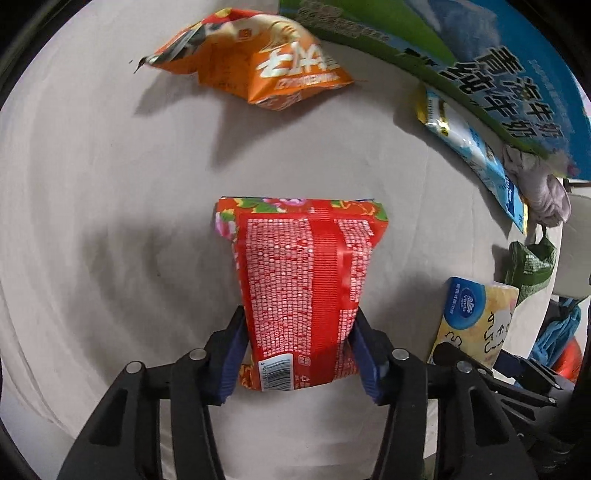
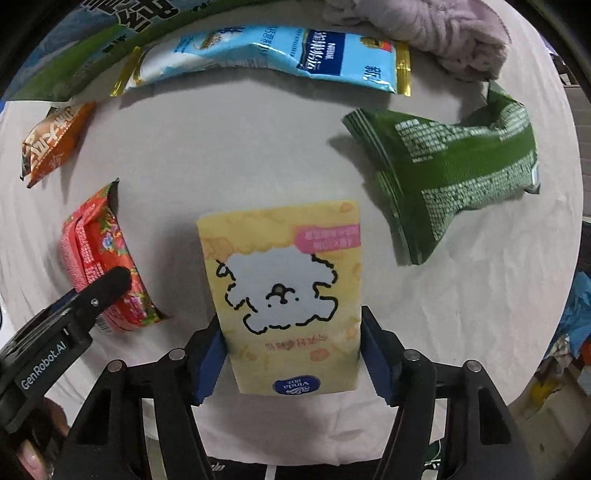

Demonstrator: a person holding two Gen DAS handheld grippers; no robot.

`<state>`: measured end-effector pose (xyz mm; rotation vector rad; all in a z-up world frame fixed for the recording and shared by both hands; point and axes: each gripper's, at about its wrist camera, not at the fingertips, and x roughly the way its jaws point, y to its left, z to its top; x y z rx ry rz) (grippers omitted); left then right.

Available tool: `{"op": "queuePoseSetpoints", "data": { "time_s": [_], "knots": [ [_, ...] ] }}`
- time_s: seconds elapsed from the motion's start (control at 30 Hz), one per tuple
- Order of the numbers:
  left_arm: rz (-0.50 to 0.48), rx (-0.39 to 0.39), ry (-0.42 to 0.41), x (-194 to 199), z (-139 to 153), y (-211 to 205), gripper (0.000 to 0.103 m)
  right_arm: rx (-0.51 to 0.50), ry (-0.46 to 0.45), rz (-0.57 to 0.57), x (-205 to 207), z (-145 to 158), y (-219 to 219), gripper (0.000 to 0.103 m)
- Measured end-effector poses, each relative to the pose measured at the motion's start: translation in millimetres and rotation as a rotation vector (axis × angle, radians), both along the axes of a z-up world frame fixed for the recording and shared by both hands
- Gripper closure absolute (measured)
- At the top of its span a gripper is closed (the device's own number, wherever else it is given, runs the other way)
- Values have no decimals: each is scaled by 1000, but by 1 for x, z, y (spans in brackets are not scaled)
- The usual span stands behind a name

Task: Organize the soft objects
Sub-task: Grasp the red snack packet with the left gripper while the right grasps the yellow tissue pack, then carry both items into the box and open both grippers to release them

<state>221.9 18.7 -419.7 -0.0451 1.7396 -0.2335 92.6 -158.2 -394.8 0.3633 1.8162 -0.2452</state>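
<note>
My left gripper point(image 1: 299, 347) is shut on a red floral snack pack point(image 1: 303, 280), its blue pads pressing both sides; the pack also shows in the right wrist view point(image 2: 107, 266) with the left gripper's black finger over it. My right gripper point(image 2: 291, 354) is shut on a yellow Vinda tissue pack with a white dog drawing point(image 2: 288, 291); this pack shows at the right in the left wrist view point(image 1: 476, 325). Both packs sit low over the white cloth-covered table point(image 1: 110, 184).
An orange snack bag point(image 1: 255, 59) lies far ahead of the left gripper. A light blue Nestle bag point(image 2: 266, 55), a green bag point(image 2: 450, 177), a lilac plush cloth point(image 2: 443, 33) and a large green-blue carton point(image 1: 480, 48) lie at the far side. The table edge point(image 2: 546, 332) runs at right.
</note>
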Motion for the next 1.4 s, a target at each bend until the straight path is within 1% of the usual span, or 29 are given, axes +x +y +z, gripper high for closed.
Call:
{"op": "queuePoseSetpoints", "data": {
  "time_s": [0.03, 0.07, 0.17, 0.23, 0.33, 0.43, 0.5, 0.57, 0.6, 0.67, 0.7, 0.8, 0.9, 0.97, 1.0, 1.13, 1.23, 1.3, 1.4],
  "knots": [
    [2, 1, -6, -4, -2, -1, 59, -6, -6, -6, -2, -4, 3, 37],
    [0, 5, -15, -8, 3, -7, 60, -10, -13, -15, -6, -2, 3, 37],
    [-9, 33, -66, -18, 16, -10, 60, -7, -29, -23, -19, 9, 0, 38],
    [-13, 42, -101, -23, 31, -11, 60, 8, -49, -25, -23, 15, -3, 38],
    [-44, 54, -164, -37, 58, -21, 60, 33, -93, -21, -35, 40, -8, 38],
    [-56, 39, -222, -51, 92, -31, 60, 62, -143, -7, -39, 66, -9, 38],
    [-57, 25, -260, -57, 120, -35, 60, 77, -181, 12, -37, 91, -13, 38],
    [-57, 15, -301, -53, 147, -36, 60, 87, -223, 32, -34, 116, -19, 38],
    [-56, 6, -326, -49, 164, -34, 60, 88, -244, 40, -33, 125, -20, 38],
    [-53, -13, -367, -38, 192, -34, 60, 89, -292, 55, -16, 149, -31, 38],
    [-49, -28, -388, -29, 201, -33, 60, 92, -308, 55, -6, 156, -36, 38],
    [-38, -78, -417, -13, 233, -43, 60, 115, -362, 65, 16, 195, -49, 38],
    [-46, -94, -452, 10, 261, -55, 60, 120, -419, 84, 41, 228, -64, 38],
    [-52, -94, -467, 26, 269, -61, 60, 109, -448, 89, 63, 240, -73, 38],
    [-56, -91, -472, 36, 269, -69, 60, 101, -462, 90, 75, 245, -79, 38],
    [-71, -84, -465, 80, 262, -94, 60, 67, -470, 85, 120, 244, -95, 38],
    [-87, -80, -441, 109, 249, -110, 60, 61, -443, 75, 153, 230, -110, 38],
    [-102, -80, -416, 129, 241, -118, 60, 59, -418, 66, 176, 215, -118, 38],
    [-108, -90, -334, 162, 215, -132, 60, 53, -393, 68, 205, 191, -127, 38]
  ]
}}
